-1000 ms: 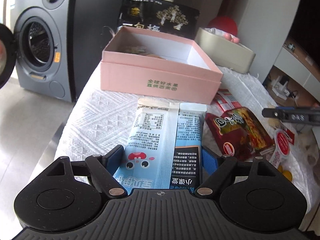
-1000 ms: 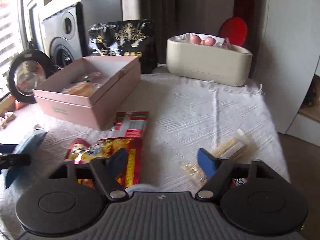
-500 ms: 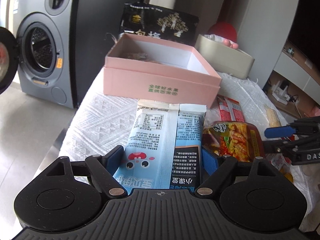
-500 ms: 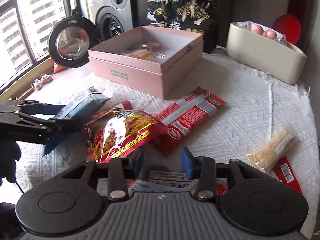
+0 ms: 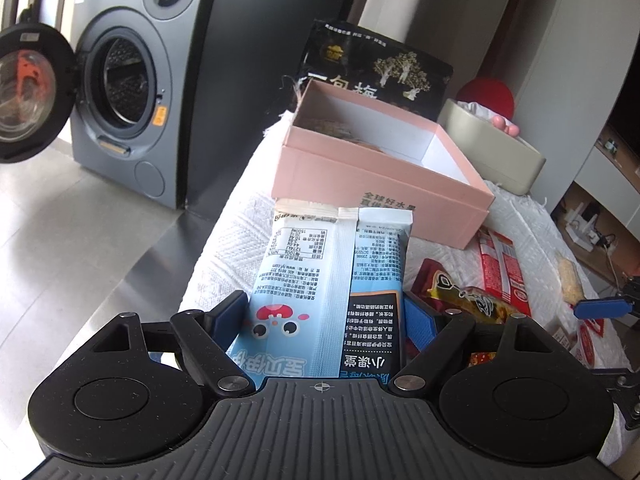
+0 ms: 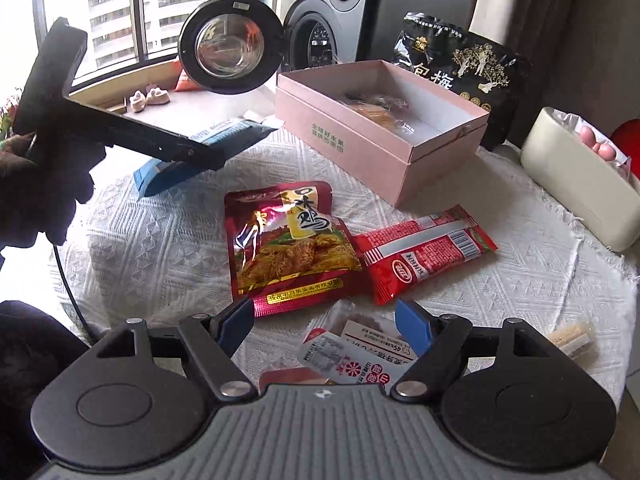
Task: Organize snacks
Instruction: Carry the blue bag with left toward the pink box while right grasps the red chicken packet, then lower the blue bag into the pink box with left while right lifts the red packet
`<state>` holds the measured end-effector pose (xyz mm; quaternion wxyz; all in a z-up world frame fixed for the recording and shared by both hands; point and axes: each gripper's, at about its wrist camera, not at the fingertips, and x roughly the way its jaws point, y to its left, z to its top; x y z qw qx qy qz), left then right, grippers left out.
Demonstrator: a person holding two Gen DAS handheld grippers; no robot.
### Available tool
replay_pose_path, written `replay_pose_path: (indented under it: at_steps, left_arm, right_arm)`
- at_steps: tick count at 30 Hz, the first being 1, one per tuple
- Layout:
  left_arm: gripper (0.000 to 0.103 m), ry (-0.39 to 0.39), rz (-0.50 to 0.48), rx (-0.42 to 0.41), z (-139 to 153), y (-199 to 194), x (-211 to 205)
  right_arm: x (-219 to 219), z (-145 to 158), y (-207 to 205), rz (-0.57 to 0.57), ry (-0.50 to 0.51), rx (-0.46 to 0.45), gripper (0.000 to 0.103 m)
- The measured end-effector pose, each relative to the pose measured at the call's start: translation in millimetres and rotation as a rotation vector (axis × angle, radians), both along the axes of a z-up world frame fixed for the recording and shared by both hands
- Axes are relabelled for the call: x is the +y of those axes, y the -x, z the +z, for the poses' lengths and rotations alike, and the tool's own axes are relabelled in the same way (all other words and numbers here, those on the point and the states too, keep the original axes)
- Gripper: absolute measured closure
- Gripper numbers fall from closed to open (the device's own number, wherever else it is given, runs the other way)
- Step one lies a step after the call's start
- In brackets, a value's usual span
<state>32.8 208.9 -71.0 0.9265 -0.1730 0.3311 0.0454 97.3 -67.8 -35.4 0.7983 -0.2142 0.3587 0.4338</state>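
From my left camera the lower end of the blue bag is hidden behind the gripper body, so I cannot see where the fingers touch it. The near wall of the pink box covers most of what lies inside; I only see a few wrappers, too unclear to name. On my right camera the white packet is partly covered by the gripper body, and its print is too small to read. The cracker stick is half hidden behind the right finger arm
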Motion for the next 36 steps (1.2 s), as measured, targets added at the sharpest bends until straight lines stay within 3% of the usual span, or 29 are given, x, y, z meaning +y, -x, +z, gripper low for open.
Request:
replay_pose_path:
  at_steps: [4,8,12,14,17,20,23,25,31,34,36]
  left_arm:
    - [0.016,-0.009,-0.017,-0.010,3,3,-3]
    - [0.016,-0.015,-0.003,-0.017,8,7,1]
    - [0.016,0.009,0.027,-0.016,6,9,12]
    - [0.016,0.030,0.036,-0.018,4,9,16]
    - [0.016,0.041,0.058,-0.028,3,10,21]
    - [0.016,0.045,0.097,-0.032,3,15,28]
    - [0.016,0.048,0.120,-0.031,4,19,34]
    - [0.016,0.054,0.122,-0.034,4,22,37]
    - [0.016,0.068,0.123,-0.048,-1,23,39]
    - [0.016,0.071,0.123,-0.049,-3,26,41]
    - [0.016,0.077,0.120,-0.048,-3,29,42]
  right_arm:
    - [20,-11,-25,-0.070,-0.089,0.092,0.021]
    - [46,-35,-36,-0.143,-0.072,0.177,0.021]
    - [54,-31,-7,0.005,-0.093,0.224,0.021]
    - [55,-25,6,0.026,-0.094,0.183,0.021]
    - [62,-15,12,-0.036,-0.101,0.100,0.021]
    - [79,-18,3,-0.168,-0.132,0.143,0.019]
    - [104,-33,-8,-0.288,-0.077,0.211,0.019]
    - [114,-36,-8,-0.338,-0.069,0.185,0.014]
    - [144,-44,0,-0.345,0.006,0.123,0.000]
    - [150,-49,8,-0.318,-0.011,0.049,0.000]
    - [149,-47,7,-0.307,-0.012,0.064,0.002]
